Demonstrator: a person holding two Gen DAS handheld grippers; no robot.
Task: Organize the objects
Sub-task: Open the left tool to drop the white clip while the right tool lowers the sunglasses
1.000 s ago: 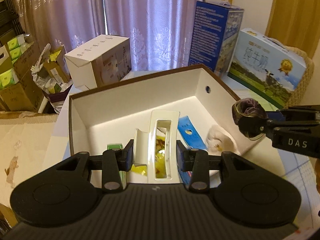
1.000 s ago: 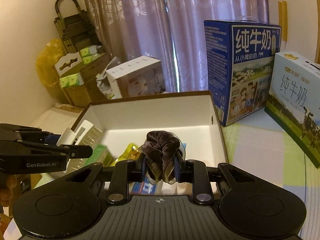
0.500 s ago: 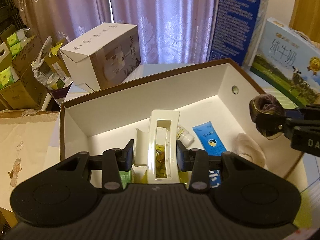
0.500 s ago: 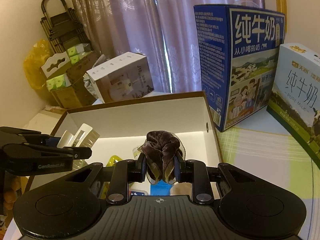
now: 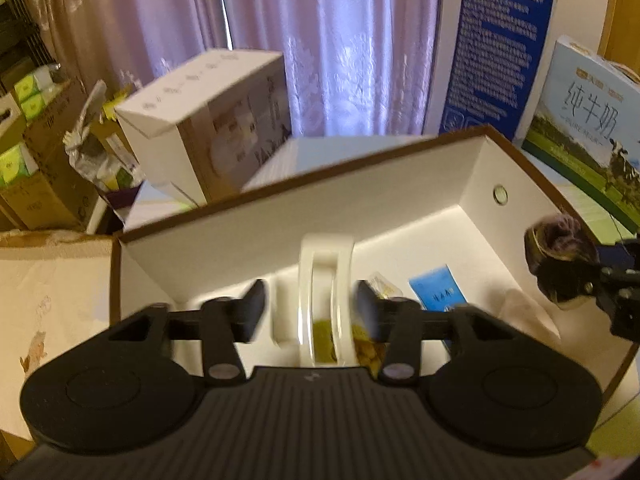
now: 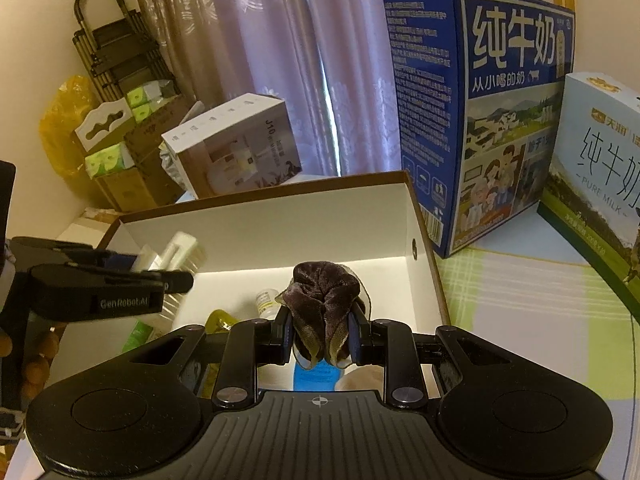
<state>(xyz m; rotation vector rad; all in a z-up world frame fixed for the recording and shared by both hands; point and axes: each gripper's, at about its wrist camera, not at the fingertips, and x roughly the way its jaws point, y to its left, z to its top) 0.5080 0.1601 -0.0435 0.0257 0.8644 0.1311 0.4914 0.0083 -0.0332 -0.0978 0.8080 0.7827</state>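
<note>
Left wrist view: the left gripper [image 5: 310, 308] hangs over the open box [image 5: 360, 216]. The jaws stand apart, with a visible gap on each side of the white clip [image 5: 326, 280] between them; they no longer pinch it, and the blur leaves contact on the right side uncertain. The clip sits upright just above the box floor. Below it lie a yellow packet [image 5: 360, 344] and a blue sachet [image 5: 438, 292]. The scrunchie [image 5: 558, 252] shows at the right edge, above the box's right wall.

Right wrist view: the right gripper [image 6: 320, 332] has its jaws closed on the scrunchie [image 6: 324, 292], which bulges above and below the pads. It is held over the near right part of the box [image 6: 280, 224]. The left gripper [image 6: 160, 280] and clip [image 6: 180, 252] are over the left side. A small bottle [image 6: 266, 300] stands on the box floor.

Handling, as judgement: the clip is light, stiff, smooth plastic; grip it across its flat sides, since it can slip or tip. The scrunchie is soft and light; it compresses, so pinch the bunched middle. Neither looks fragile
</note>
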